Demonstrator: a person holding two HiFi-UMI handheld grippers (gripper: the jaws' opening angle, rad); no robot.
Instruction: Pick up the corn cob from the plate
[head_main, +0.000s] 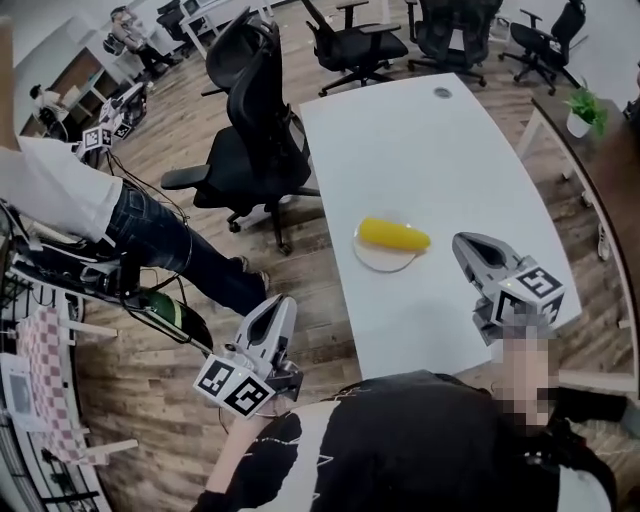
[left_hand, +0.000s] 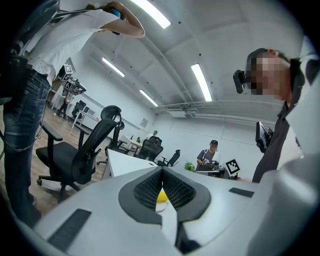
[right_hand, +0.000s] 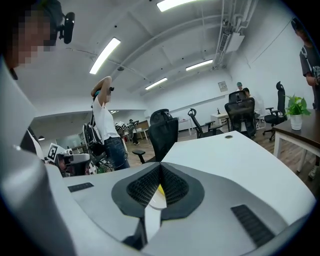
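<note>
On plate (head_main: 372, 260), corn cob (head_main: 394, 235) near right tool (head_main: 461, 241), far from left tool (head_main: 284, 301); both pressed together.

white table (head_main: 440, 160) with a round cable grommet (head_main: 442, 92); one pale plate (head_main: 386, 261) lies near its left edge.

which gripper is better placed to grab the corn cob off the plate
Right. The right gripper hovers over the table just beside the corn cob on its plate. The left gripper is off the table's edge, over the floor. Both have shut fingers.
</note>
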